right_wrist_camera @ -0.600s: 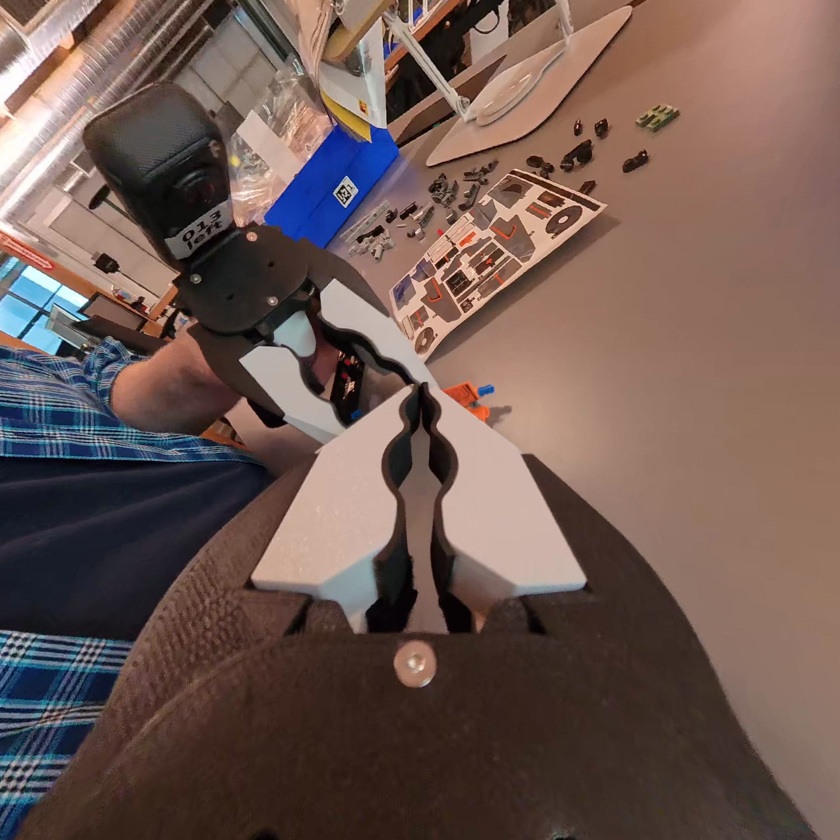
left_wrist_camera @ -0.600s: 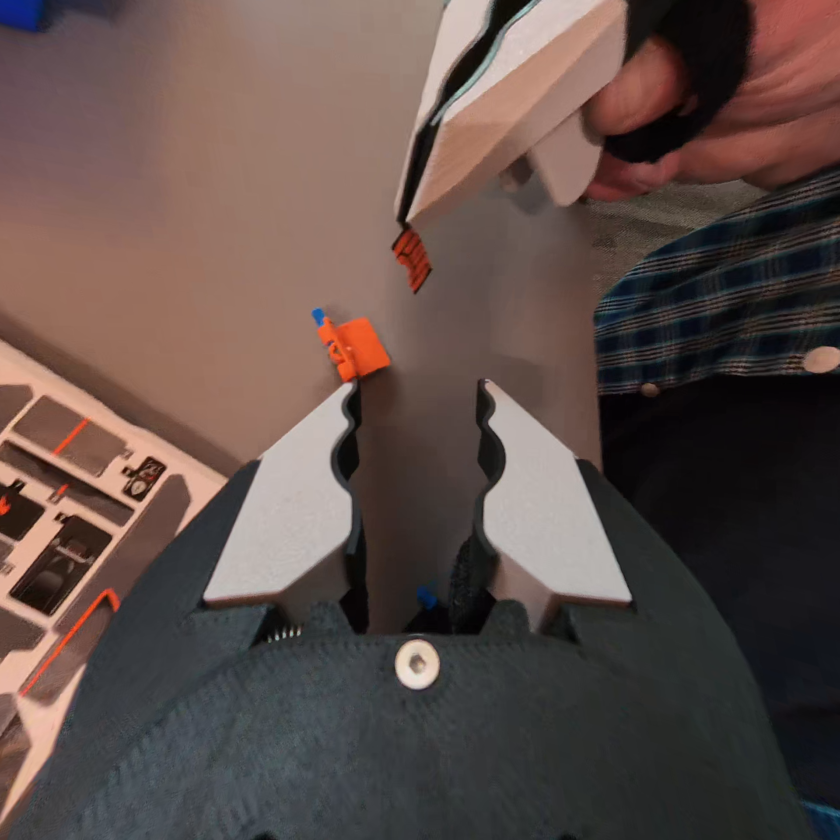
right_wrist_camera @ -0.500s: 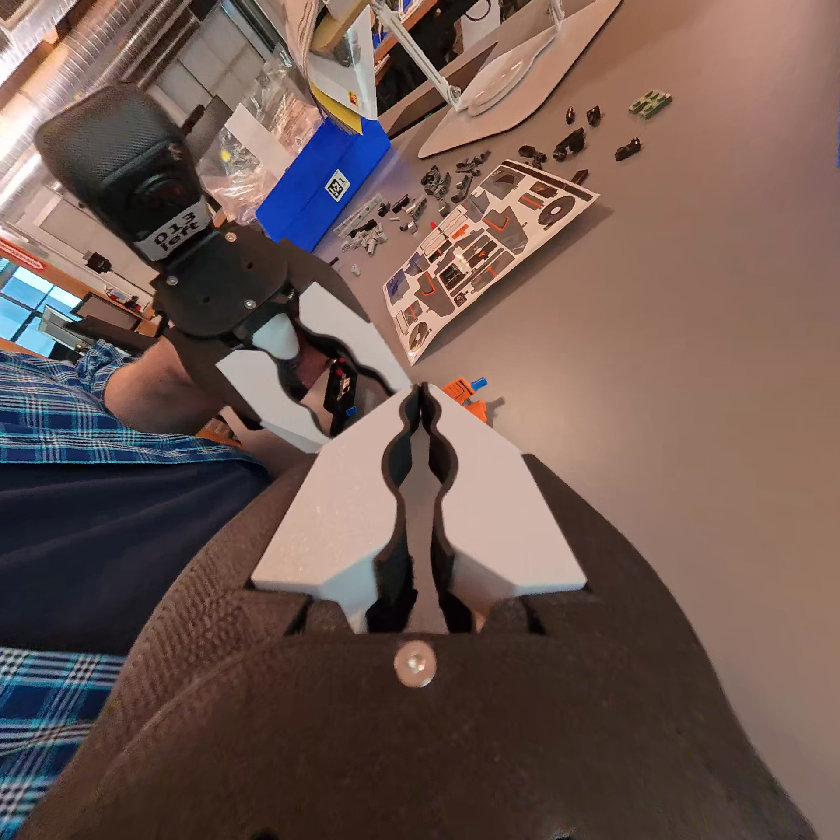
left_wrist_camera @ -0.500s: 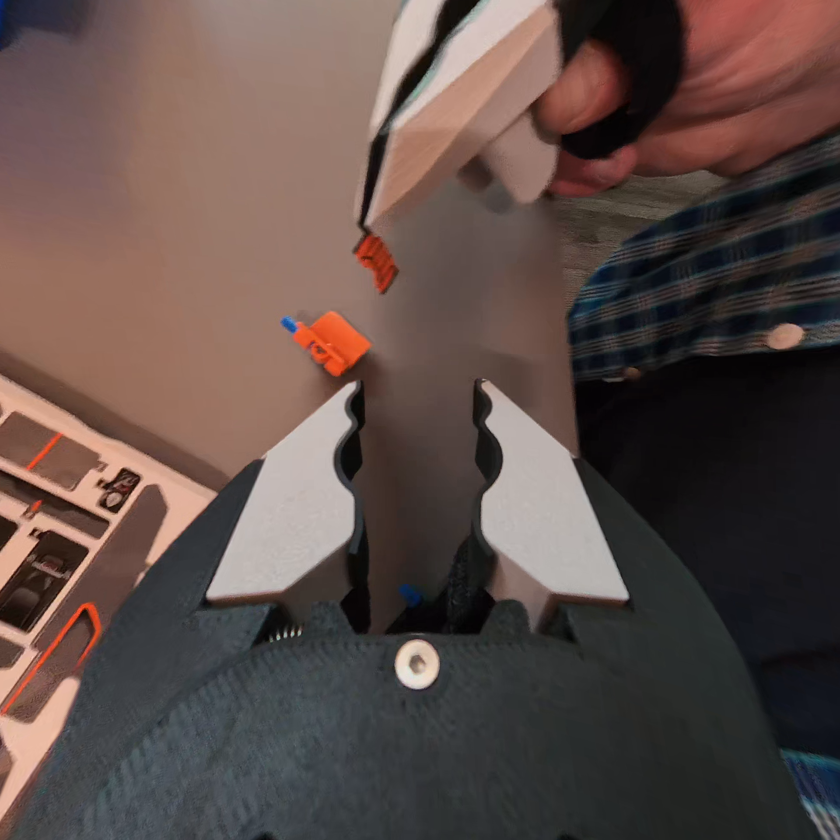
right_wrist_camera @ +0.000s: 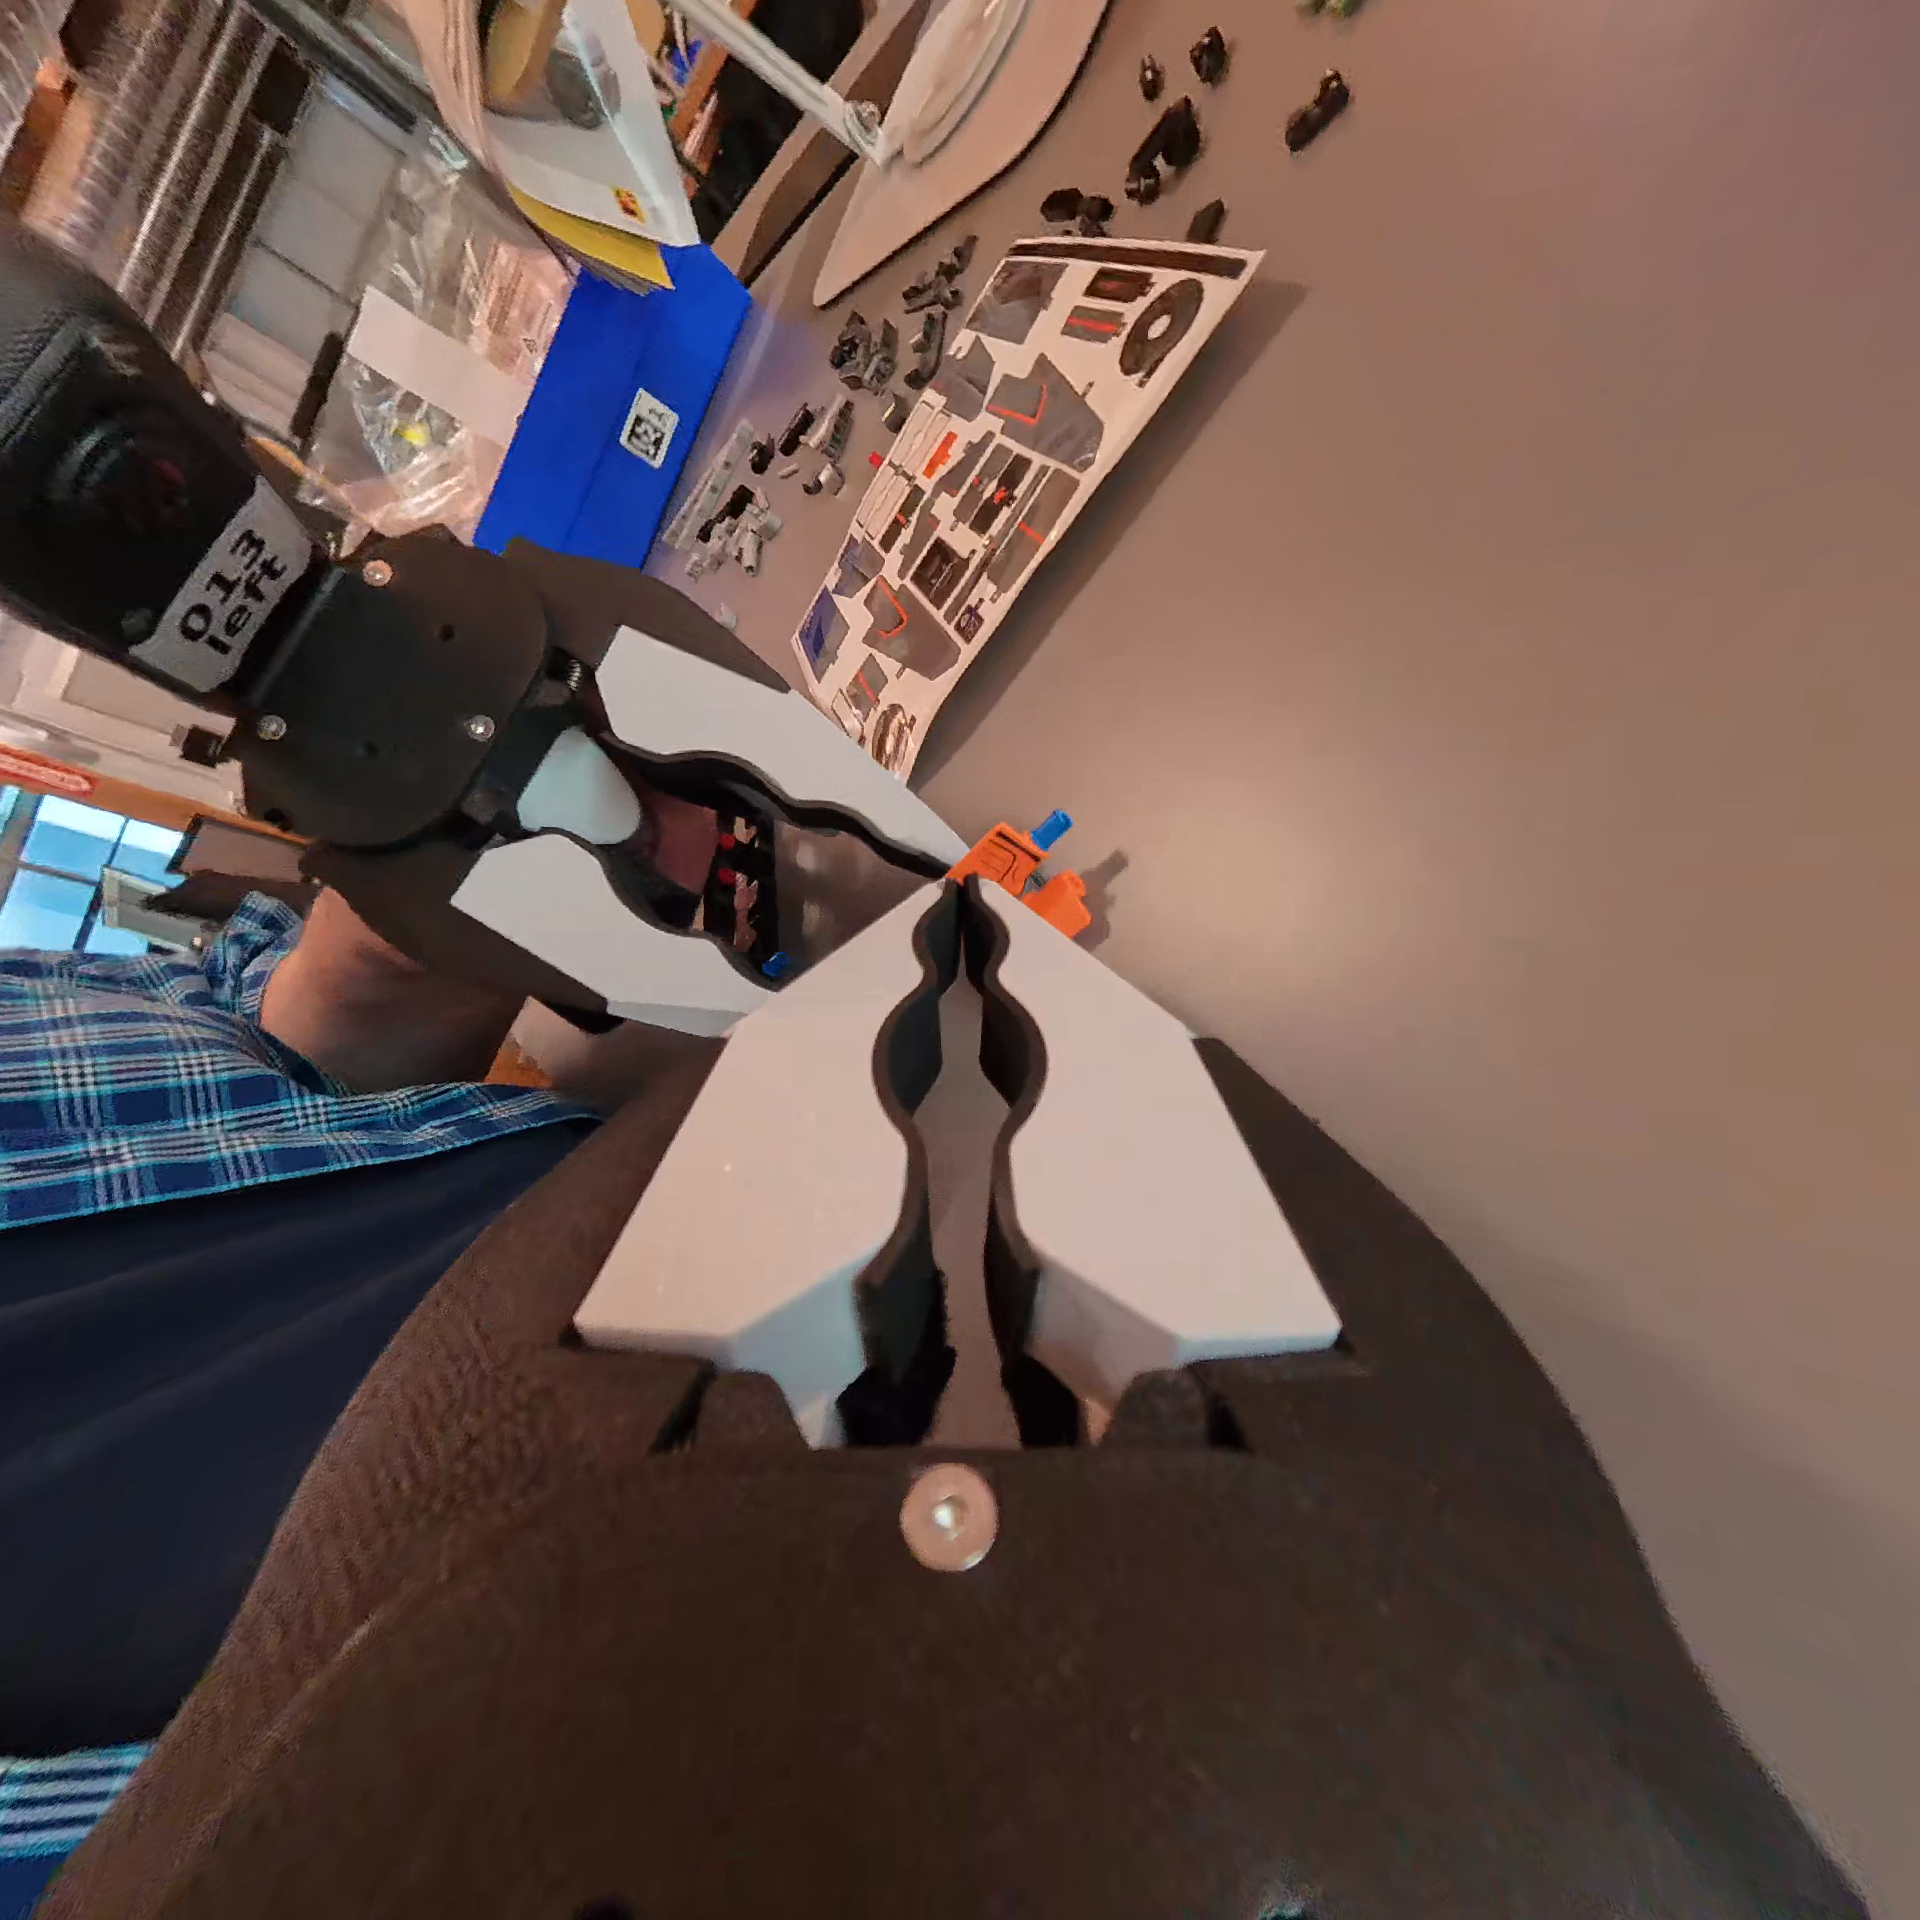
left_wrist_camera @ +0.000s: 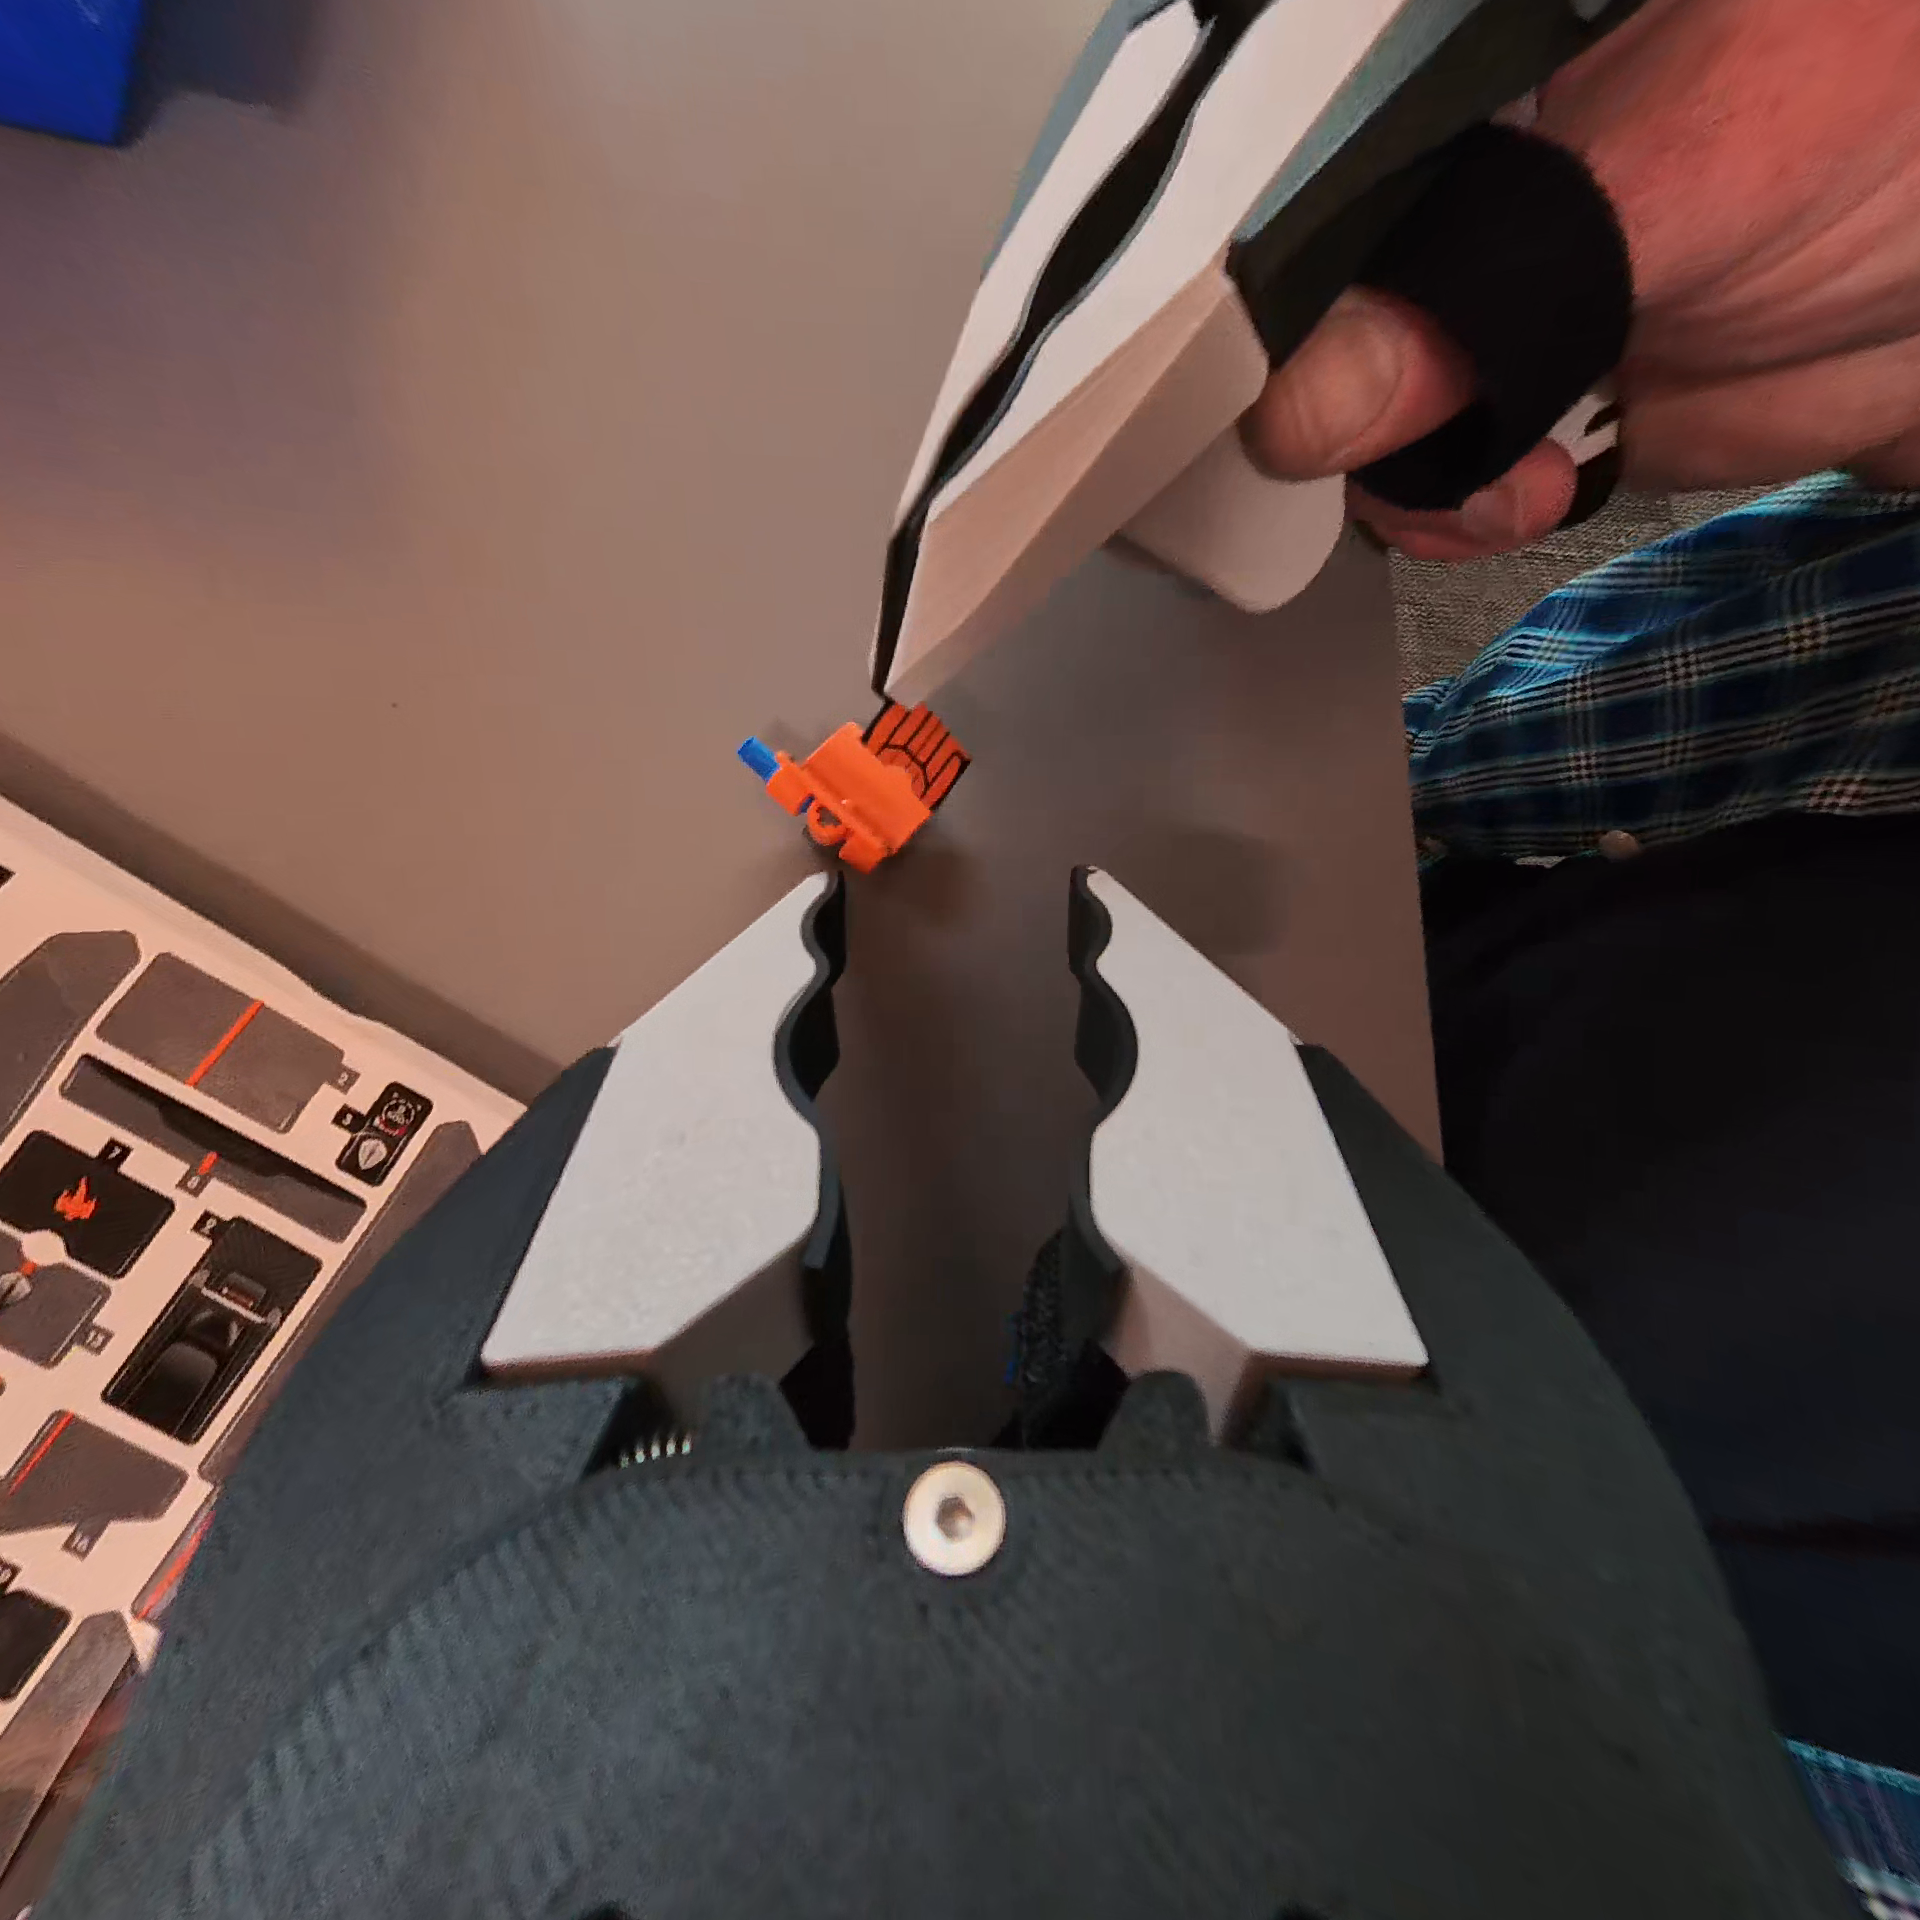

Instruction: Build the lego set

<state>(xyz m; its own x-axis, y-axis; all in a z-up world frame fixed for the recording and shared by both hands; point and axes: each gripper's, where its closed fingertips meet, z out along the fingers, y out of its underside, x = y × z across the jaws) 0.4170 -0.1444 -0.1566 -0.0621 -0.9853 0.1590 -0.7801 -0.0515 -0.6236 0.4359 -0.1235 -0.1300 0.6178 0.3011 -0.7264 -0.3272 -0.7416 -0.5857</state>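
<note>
A small orange lego assembly (left_wrist_camera: 847, 795) with a blue pin (left_wrist_camera: 756, 758) lies on the grey table (left_wrist_camera: 468, 468), just beyond my left fingertip. My left gripper (left_wrist_camera: 956, 883) is open and empty, close to the table. My right gripper (left_wrist_camera: 891, 681) comes in from the upper right, shut on a small orange piece with black lines (left_wrist_camera: 923, 750), and holds it against the assembly's far side. In the right wrist view my right gripper (right_wrist_camera: 961, 883) is shut, with the assembly (right_wrist_camera: 1039, 883) right past its tips. The open left gripper (right_wrist_camera: 862, 925) sits beside it.
A sticker sheet (left_wrist_camera: 208, 1195) lies at the left; it also shows in the right wrist view (right_wrist_camera: 1039, 468). Loose black and grey parts (right_wrist_camera: 883, 343), a blue box (right_wrist_camera: 613, 416) and a grey mat (right_wrist_camera: 935, 135) lie farther back. A person's plaid sleeve (left_wrist_camera: 1662, 675) is at the table edge. My left and right fingertips are right by each other.
My right gripper has come down with the orange lined piece from above the table to the orange assembly. My left gripper stays open beside the assembly.
</note>
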